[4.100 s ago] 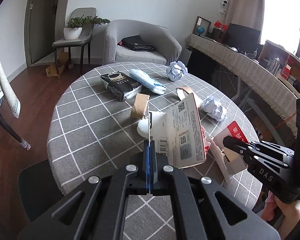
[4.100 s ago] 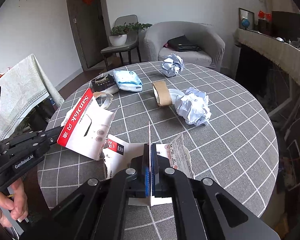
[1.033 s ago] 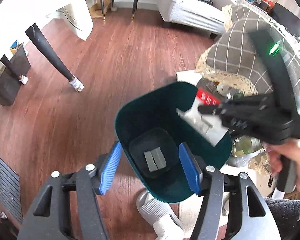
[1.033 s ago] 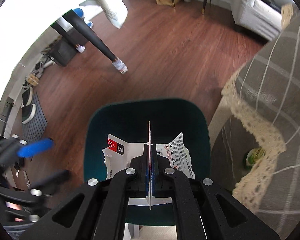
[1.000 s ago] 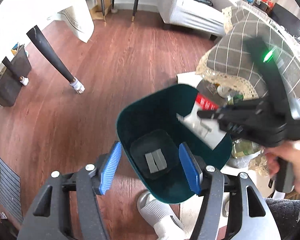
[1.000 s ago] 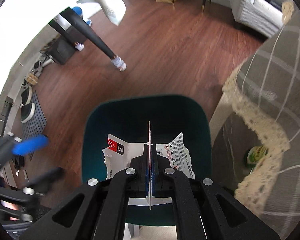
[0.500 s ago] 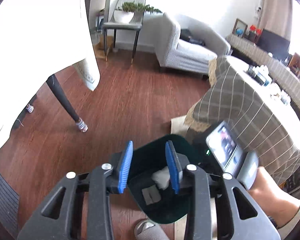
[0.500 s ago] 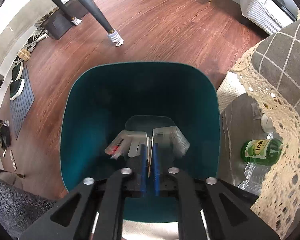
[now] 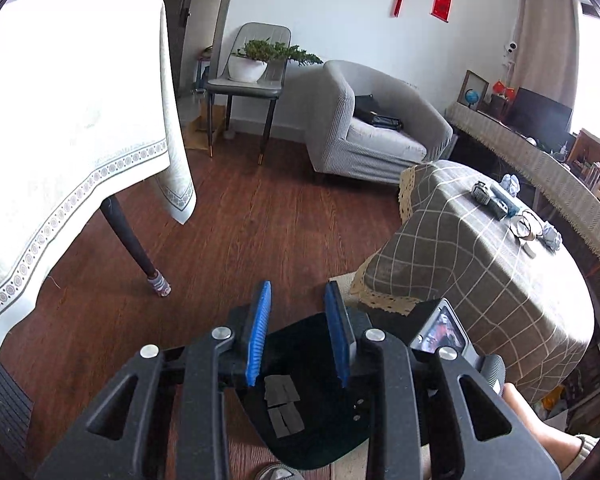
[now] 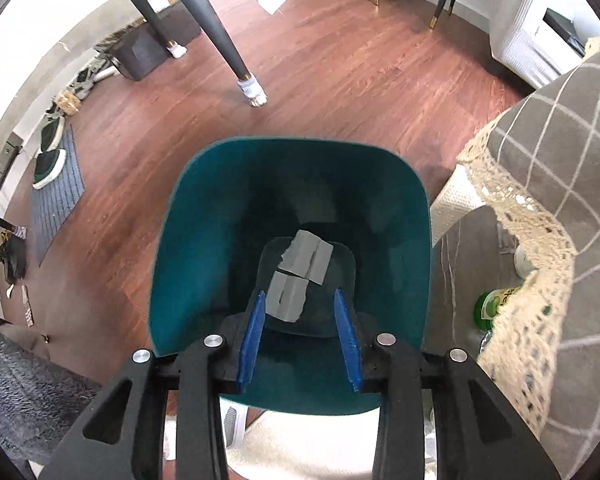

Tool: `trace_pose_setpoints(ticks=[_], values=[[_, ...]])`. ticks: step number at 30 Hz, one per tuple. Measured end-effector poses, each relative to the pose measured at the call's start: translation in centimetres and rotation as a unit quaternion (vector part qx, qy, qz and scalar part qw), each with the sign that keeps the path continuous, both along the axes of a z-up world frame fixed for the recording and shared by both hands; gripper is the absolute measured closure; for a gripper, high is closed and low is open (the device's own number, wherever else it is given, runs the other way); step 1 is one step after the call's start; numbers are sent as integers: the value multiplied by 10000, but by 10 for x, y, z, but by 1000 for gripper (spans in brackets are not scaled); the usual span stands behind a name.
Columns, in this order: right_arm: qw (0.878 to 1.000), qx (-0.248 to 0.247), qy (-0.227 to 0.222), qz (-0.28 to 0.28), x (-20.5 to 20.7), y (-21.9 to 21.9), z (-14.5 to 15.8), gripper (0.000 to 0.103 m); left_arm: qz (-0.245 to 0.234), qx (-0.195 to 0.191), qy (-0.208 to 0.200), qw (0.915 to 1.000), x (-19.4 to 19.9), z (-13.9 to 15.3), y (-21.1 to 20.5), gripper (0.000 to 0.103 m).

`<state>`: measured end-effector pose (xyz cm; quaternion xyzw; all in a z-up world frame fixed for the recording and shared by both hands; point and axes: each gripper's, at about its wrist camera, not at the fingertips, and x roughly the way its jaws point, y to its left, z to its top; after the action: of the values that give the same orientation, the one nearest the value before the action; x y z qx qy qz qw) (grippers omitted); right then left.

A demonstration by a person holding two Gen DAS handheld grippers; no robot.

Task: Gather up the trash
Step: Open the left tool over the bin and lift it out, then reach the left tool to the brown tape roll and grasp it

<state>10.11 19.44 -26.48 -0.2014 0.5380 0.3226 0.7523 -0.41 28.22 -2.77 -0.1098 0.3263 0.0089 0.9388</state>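
Closest to me in the right wrist view, my right gripper [image 10: 299, 332] points steeply down into a teal bin [image 10: 196, 248] that stands on the wooden floor [image 10: 340, 72]. Its blue pads [image 10: 252, 340] stand moderately apart with nothing between them; the jaws have just been opening. On the bin's dark bottom lie grey pieces of tape [image 10: 300, 272], just beyond the fingertips. I cannot make out any trash inside the bin past that. To the right of the bin hangs the lace edge of a grey checked tablecloth [image 10: 560, 168], and under it a green-labelled bottle [image 10: 496, 300] stands on the floor.

In the left wrist view, my left gripper [image 9: 300, 332] hangs above the same bin [image 9: 312, 420], which looks almost black from here. Its blue pads [image 9: 258, 336] stand a narrow way apart and hold nothing; these jaws have just been closing. Just to the right, the back of the right gripper [image 9: 444, 332] shows, with a hand [image 9: 536, 420] below it.

Farther off on the right stands the round table [image 9: 480, 280] under the checked cloth. The remaining trash lies near its far side: a dark packet [image 9: 484, 194], a blue-white packet [image 9: 506, 200], two crumpled paper balls [image 9: 511, 182] and a tape roll [image 9: 522, 224].

On the left a second table with a white cloth [image 9: 72, 120] fills the view. At the back stand a grey armchair [image 9: 372, 128] and a chair with a potted plant [image 9: 260, 64].
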Motion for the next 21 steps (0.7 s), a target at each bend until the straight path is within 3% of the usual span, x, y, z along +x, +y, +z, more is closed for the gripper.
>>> trace_pose_setpoints(ticks=[11, 21], values=[[9934, 809, -761, 301, -25, -13, 87, 67, 24, 81, -301, 9995, 0, 32, -16, 71], [9800, 1353, -1452, 144, -28, -59, 151, 67, -23, 152, -558, 9983, 8, 59, -49, 50]])
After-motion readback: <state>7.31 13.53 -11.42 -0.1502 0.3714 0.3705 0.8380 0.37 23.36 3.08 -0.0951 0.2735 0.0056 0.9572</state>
